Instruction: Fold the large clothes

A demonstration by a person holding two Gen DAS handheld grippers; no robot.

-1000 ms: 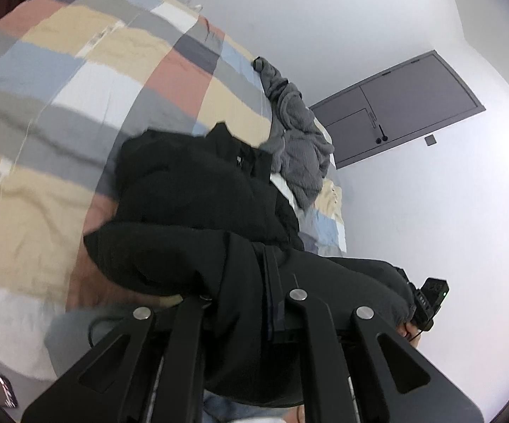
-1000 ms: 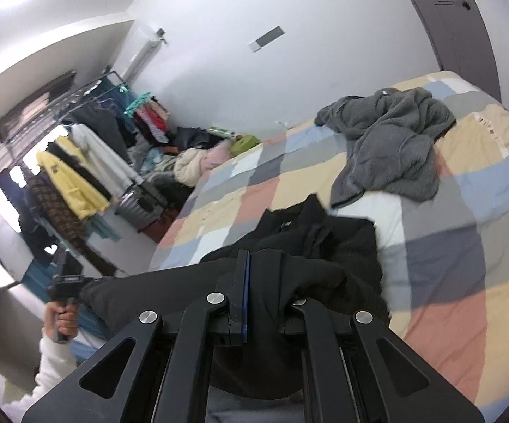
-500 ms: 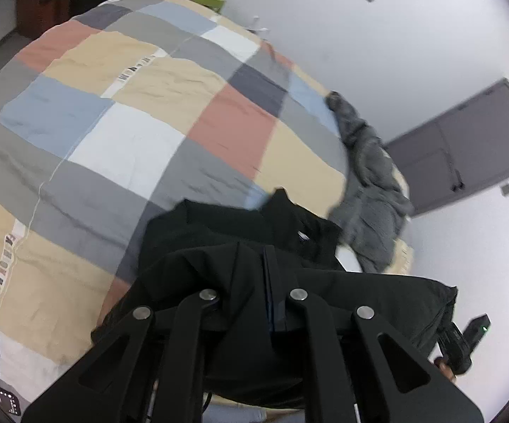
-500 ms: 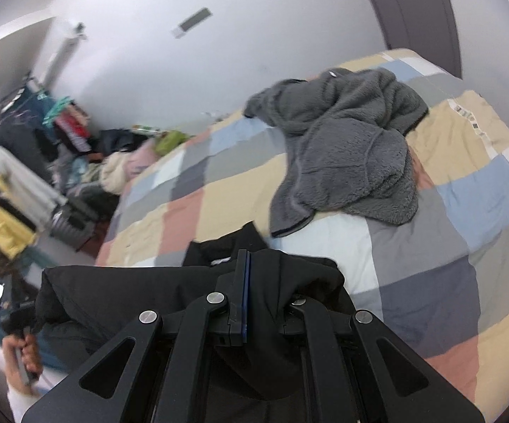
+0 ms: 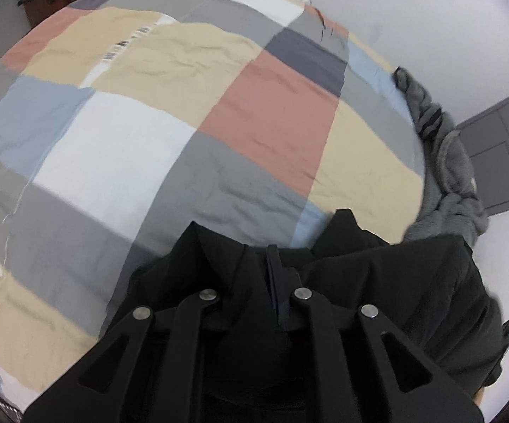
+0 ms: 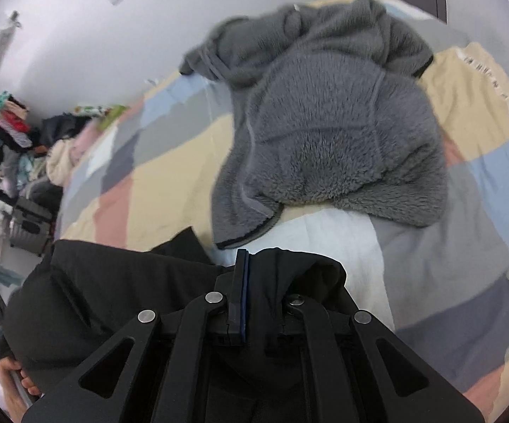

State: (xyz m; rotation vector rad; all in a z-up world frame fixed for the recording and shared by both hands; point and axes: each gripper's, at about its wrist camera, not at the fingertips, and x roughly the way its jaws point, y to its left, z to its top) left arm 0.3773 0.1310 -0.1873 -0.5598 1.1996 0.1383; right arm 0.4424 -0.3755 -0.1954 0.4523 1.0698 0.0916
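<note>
Both grippers, left (image 5: 274,282) and right (image 6: 250,289), pinch the black jacket (image 5: 377,282) (draped over their fingers).

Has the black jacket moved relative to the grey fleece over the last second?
Yes. The black jacket has been carried forward over the bed toward the grey fleece, now looming closer.

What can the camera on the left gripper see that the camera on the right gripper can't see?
Only the left wrist view shows the big middle of the checked bedspread with nothing lying on it, and the grey door panels. Only the right wrist view shows the whole fluffy grey fleece spread out, and the pile of clothes by the far wall. Both show the black jacket pinched in a gripper, left gripper and right gripper, plus the bed and white wall.
</note>
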